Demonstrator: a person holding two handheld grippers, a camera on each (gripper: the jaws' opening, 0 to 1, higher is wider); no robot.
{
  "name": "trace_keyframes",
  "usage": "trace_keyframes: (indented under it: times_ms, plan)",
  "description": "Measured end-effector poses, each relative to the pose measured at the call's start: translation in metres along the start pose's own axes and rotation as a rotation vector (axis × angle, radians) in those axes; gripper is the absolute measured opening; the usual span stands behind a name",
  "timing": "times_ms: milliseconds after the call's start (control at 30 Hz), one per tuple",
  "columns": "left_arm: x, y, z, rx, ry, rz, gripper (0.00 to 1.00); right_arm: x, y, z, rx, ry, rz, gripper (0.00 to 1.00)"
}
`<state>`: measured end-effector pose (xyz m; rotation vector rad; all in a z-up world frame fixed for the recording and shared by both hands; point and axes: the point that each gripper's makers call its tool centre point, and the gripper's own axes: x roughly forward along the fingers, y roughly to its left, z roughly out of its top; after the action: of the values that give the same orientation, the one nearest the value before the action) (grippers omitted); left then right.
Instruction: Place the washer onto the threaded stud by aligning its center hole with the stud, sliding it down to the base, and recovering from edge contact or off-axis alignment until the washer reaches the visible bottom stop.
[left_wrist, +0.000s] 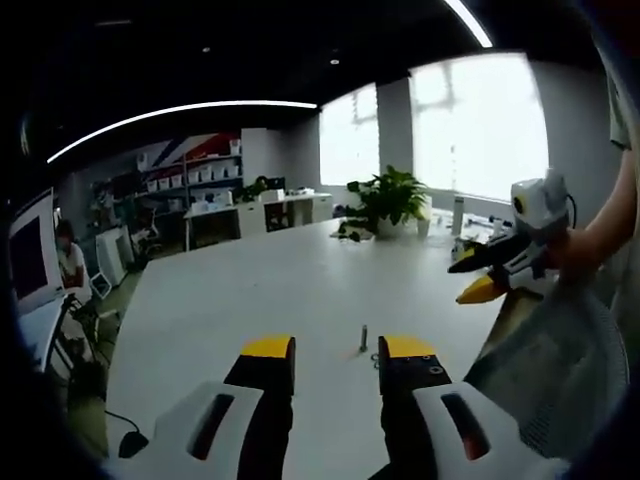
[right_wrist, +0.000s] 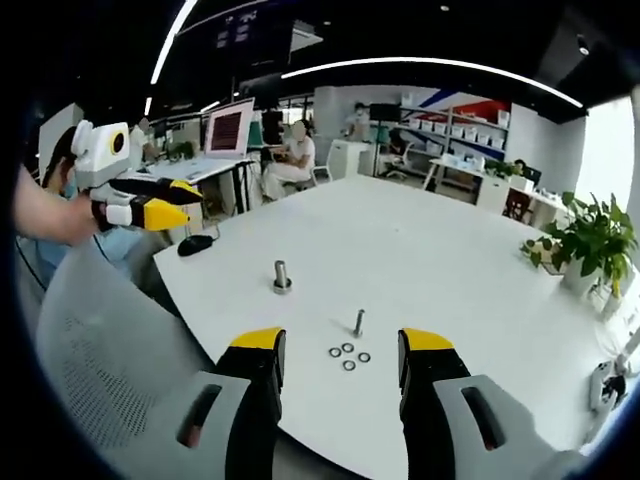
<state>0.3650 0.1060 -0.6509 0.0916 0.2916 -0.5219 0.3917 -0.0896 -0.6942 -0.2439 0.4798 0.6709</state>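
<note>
Right gripper (right_wrist: 340, 350) wide open, empty; washers (right_wrist: 348, 356) lie flat between its jaws, beside upright stud (right_wrist: 358, 322); left gripper (left_wrist: 335, 355) open, empty.

Threaded stud (right_wrist: 358, 321) upright on table (right_wrist: 450, 260), four washers (right_wrist: 348, 356) just before it, bolt (right_wrist: 281, 276) left.
</note>
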Motion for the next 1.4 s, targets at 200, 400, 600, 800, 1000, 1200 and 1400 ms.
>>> trace_keyframes:
  times_ms: [200, 400, 600, 800, 1000, 1200, 1400]
  plan:
    - [-0.001, 0.003, 0.0, -0.02, 0.0, 0.007, 0.31, 0.014, -0.007, 0.0, -0.012, 0.026, 0.006, 0.47]
    - [-0.002, 0.004, 0.001, -0.026, -0.007, 0.011, 0.31, 0.027, -0.013, -0.008, 0.004, 0.058, 0.006, 0.46]
    - [-0.002, 0.003, -0.001, -0.024, -0.001, 0.007, 0.31, 0.037, -0.022, -0.017, 0.013, 0.097, 0.004, 0.46]
    - [-0.002, 0.003, -0.001, -0.008, -0.001, 0.012, 0.31, 0.049, -0.03, -0.025, 0.014, 0.122, 0.014, 0.46]
    - [-0.003, 0.006, 0.0, -0.01, -0.003, 0.024, 0.31, 0.056, -0.032, -0.033, 0.024, 0.147, 0.02, 0.46]
    - [-0.002, 0.005, -0.002, -0.003, 0.006, 0.02, 0.31, 0.063, -0.031, -0.045, -0.002, 0.174, 0.029, 0.46]
    - [-0.001, 0.004, -0.005, -0.004, 0.015, 0.012, 0.31, 0.07, -0.032, -0.055, 0.007, 0.195, 0.041, 0.46]
